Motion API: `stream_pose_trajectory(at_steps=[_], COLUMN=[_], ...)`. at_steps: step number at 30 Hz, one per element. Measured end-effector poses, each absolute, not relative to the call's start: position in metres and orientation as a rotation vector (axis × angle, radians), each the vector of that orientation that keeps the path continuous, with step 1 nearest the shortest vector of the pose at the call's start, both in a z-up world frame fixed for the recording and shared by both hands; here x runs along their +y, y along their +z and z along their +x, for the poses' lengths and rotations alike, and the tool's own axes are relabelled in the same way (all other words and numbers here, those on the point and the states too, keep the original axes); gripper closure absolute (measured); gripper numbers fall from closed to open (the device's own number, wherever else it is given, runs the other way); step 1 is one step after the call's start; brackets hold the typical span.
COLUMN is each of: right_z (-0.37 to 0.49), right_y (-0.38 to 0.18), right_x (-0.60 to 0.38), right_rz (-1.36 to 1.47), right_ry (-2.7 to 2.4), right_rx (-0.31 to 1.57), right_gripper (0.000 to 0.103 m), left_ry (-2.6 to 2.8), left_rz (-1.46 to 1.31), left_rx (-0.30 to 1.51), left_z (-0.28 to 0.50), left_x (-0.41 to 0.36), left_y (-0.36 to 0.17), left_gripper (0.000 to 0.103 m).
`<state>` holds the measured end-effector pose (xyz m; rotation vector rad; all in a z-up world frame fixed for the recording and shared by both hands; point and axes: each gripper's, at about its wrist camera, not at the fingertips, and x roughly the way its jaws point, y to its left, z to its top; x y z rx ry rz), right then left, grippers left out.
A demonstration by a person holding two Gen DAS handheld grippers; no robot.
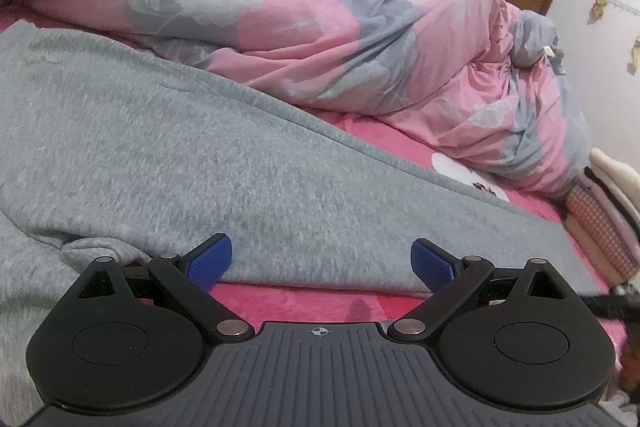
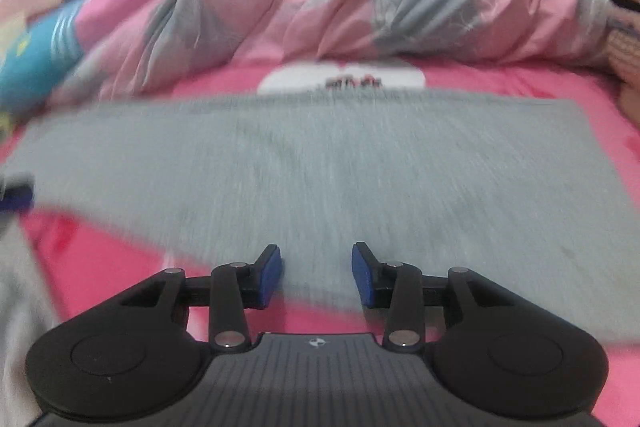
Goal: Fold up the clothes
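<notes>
**Grey garment flat on bed, both tools open at its near hem**

Left tool (image 1: pixel 321 264): jaws spread wide, nothing between them, hovering at near edge of the grey garment (image 1: pixel 160 147). Cloth runs away fwd and to the left; its long straight edge slants down to the right.

Right tool (image 2: pixel 317 275): jaws parted, empty, also at the near edge; garment spreads crosswise ahead. View blurred, can't tell contact.

Underneath: pink bed sheet (image 1: pixel 304 301). Further back: rumpled pink-grey duvet (image 1: pixel 360 39), clear of the garment.

No containers in view. Fold stage can't be settled.
</notes>
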<state>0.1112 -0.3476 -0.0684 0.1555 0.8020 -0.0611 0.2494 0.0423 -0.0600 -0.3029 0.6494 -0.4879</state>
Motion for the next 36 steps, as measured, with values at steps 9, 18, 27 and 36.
stream_pose_trajectory(at_steps=[9, 18, 27, 36], right_z=[0.232, 0.438, 0.538, 0.475], right_y=[-0.013, -0.066, -0.072, -0.046], right_x=[-0.242, -0.070, -0.023, 0.001], right_rz=[0.082, -0.089, -0.019, -0.120], right_ry=[0.221, 0.637, 0.437, 0.666], right_rx=[0.764, 0.921, 0.927, 0.977], right_gripper=[0.060, 0.065, 0.067, 0.066], left_ry=[-0.408, -0.399, -0.365, -0.252], left_rz=[-0.389, -0.417, -0.322, -0.378], left_rx=[0.620, 0.687, 0.650, 0.588], left_z=[0.247, 0.256, 0.246, 0.249], left_x=[0.063, 0.070, 0.059, 0.082], left_y=[-0.055, -0.061, -0.057, -0.050], left_gripper=[0.006, 0.006, 0.006, 0.006])
